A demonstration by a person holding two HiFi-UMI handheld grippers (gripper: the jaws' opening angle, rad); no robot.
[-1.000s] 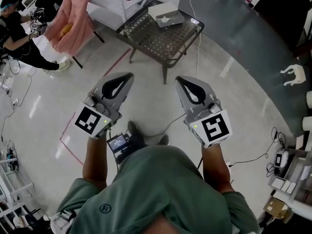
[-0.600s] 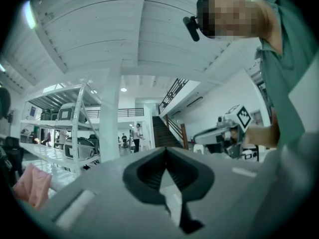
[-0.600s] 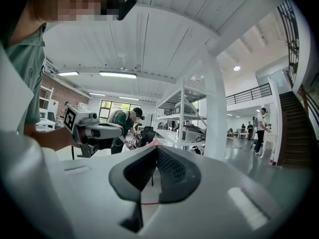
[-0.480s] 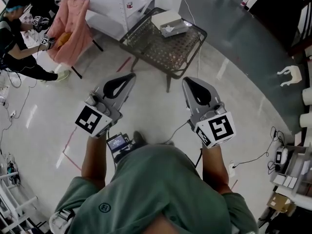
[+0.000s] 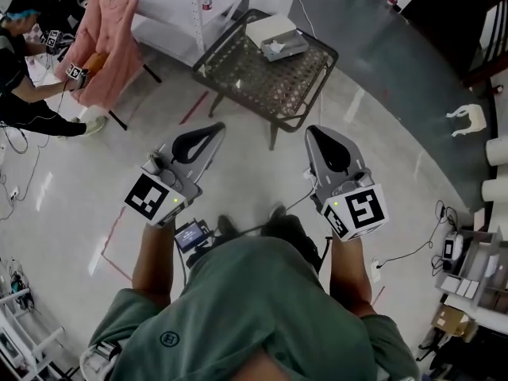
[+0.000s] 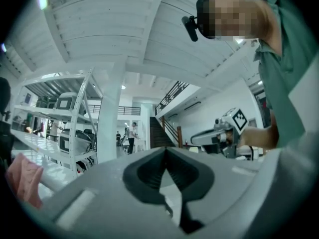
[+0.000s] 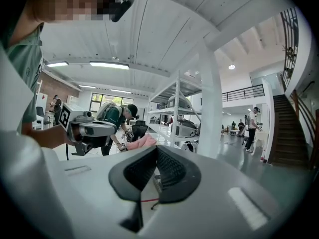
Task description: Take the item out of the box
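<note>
One dark mesh table (image 5: pixel 238 74) is standing on a glossy pale floor (image 5: pixel 381 133) in a large white hall, with one white shelving rack (image 7: pixel 175 103) nearby. One pale, flat box (image 5: pixel 272 36) is resting at the table's far side, well ahead of both grippers; its contents are too small to make out. Two grippers, left gripper (image 5: pixel 213 130) and right gripper (image 5: pixel 315 136), are hovering over the floor short of the table, jaws pressed together, grasping nothing. One pink cloth (image 5: pixel 111 38) is hanging at left beside one crouching person (image 5: pixel 20 62).
</note>
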